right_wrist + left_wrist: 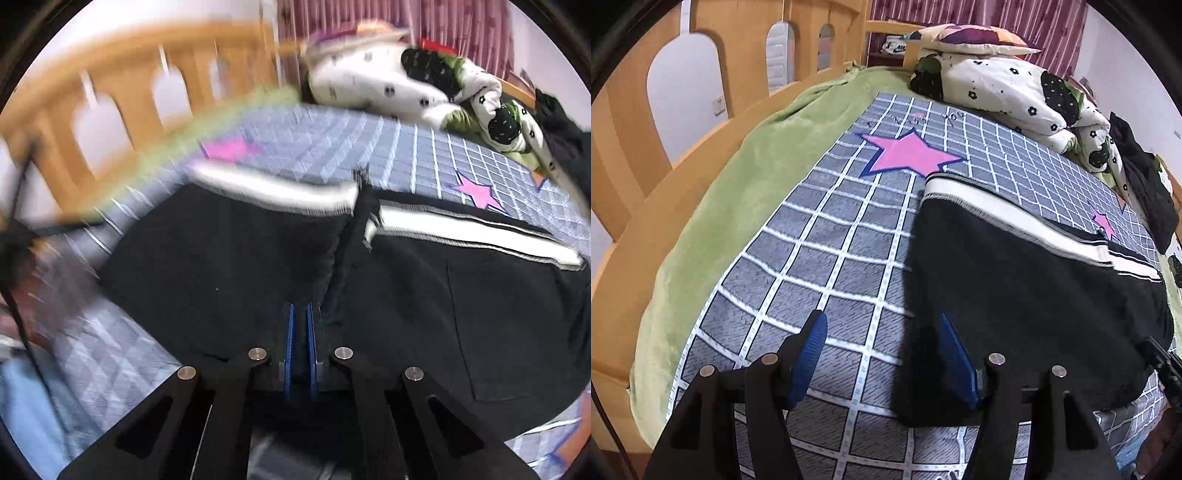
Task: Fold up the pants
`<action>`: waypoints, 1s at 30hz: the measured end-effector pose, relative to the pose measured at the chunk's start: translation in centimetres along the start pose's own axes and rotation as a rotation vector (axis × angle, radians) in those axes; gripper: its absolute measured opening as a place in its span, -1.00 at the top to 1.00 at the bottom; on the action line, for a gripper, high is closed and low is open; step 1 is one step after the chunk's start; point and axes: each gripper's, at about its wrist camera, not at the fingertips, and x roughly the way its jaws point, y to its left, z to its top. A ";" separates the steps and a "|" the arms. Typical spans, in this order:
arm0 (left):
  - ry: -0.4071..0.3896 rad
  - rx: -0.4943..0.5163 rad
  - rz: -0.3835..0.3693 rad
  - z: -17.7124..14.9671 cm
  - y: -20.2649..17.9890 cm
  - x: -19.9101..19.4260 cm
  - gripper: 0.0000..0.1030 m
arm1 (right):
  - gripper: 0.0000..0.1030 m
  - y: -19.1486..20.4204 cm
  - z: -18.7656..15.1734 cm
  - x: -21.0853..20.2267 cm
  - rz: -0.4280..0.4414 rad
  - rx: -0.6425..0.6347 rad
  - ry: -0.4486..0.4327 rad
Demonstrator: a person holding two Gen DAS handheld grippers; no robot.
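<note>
Black pants [1015,266] with a white side stripe [997,210] lie spread on the grey checked bedsheet [820,236]. My left gripper [882,334] hovers open at the pants' left edge; its right finger is over the black cloth and its left finger over bare sheet, and the pads press on nothing. In the blurred right wrist view the same pants [443,295] fill the middle, the white stripe [461,229] running across them. My right gripper [301,310] is low over the black cloth with its blue pads shut together, and I see no fabric between them.
A wooden bed rail [701,122] curves along the left, with a green blanket [746,166] tucked beside it. A flowered quilt [1015,92] and a pillow [967,38] are piled at the far end. Another dark garment [1145,184] lies at the right edge.
</note>
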 end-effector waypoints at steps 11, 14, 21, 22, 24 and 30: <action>0.011 0.023 -0.004 -0.2 0.3 0.3 -0.18 | 0.15 -0.6 -0.3 0.3 -0.035 -0.019 0.020; 0.017 0.031 -0.004 -0.2 0.1 0.4 -0.18 | 0.14 -0.4 1.5 1.4 -0.058 -0.027 0.010; 0.034 0.039 0.039 -0.6 0.8 1.0 -0.18 | 0.90 -1.0 4.5 8.0 -0.145 -0.039 0.107; 0.039 0.033 0.046 -0.6 1.0 1.1 -0.18 | 0.91 -0.6 4.4 8.4 -0.174 -0.080 0.103; 0.051 0.015 0.046 -0.8 1.5 1.2 -0.18 | 0.91 -0.6 4.4 7.0 -0.200 -0.111 0.014; 0.093 -0.037 -0.029 -1.1 2.7 2.0 -0.18 | 0.89 -3.0 4.1 8.4 -0.174 -0.001 0.040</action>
